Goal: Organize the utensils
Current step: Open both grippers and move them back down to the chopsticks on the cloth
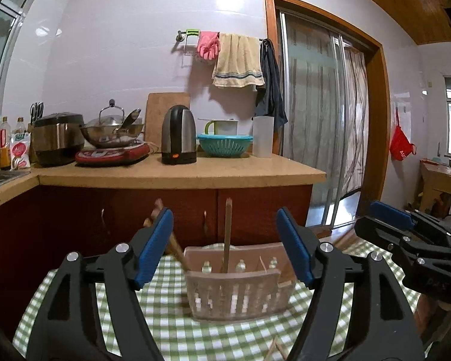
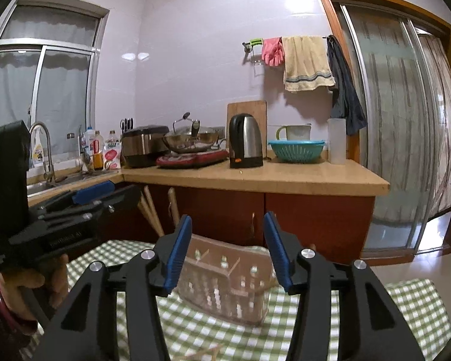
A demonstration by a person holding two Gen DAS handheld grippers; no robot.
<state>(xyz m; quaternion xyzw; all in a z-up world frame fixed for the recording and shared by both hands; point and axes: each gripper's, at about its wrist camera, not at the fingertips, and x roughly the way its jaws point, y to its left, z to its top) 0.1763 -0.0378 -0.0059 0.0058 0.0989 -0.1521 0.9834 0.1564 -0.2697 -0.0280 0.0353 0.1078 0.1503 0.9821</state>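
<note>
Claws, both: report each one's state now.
Left claw: open, holding nothing; utensil basket beyond it.
Right claw: open, holding nothing.

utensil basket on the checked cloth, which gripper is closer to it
Neither clearly. The left gripper faces the utensil basket head-on, jaws open and empty just short of it; the right gripper sits beside it, open and empty, facing the basket's right corner.

Home kitchen, tan desk over red cabinets, electric kettle, rice cooker, lidded wok on a hotplate, sink tap under a window, towel and pink gloves on a wall rail.
</note>
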